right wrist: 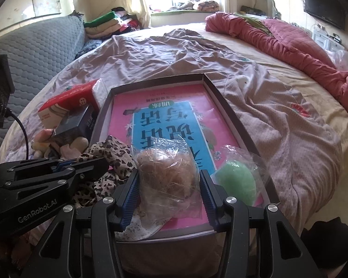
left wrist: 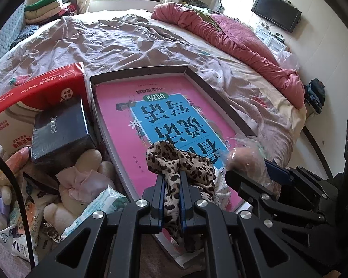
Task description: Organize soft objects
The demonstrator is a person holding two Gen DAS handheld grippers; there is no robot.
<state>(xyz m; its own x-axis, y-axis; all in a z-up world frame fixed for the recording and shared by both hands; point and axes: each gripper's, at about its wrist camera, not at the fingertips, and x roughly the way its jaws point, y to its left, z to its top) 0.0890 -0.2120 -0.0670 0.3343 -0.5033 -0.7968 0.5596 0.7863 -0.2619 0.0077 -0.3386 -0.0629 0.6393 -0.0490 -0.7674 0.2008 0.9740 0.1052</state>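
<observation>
A shallow grey box [left wrist: 220,97] [right wrist: 234,120] with a pink and blue printed sheet inside lies on the bed. My left gripper [left wrist: 171,180] is shut on a leopard-print cloth [left wrist: 181,162], held over the box's near end; the cloth also shows in the right wrist view [right wrist: 113,153]. My right gripper [right wrist: 168,185] has its jaws around a brown sponge in a clear bag [right wrist: 167,173], pads at its sides, over the box's near edge. A green sponge in a bag [right wrist: 236,178] lies in the box to the right.
Left of the box lie a red-and-cream carton [left wrist: 34,92], a dark box [left wrist: 62,132], plush toys [left wrist: 81,180] and packets [left wrist: 97,208]. A rumpled pink quilt [left wrist: 239,41] runs along the bed's right side. Folded clothes [right wrist: 104,25] are stacked at the far left.
</observation>
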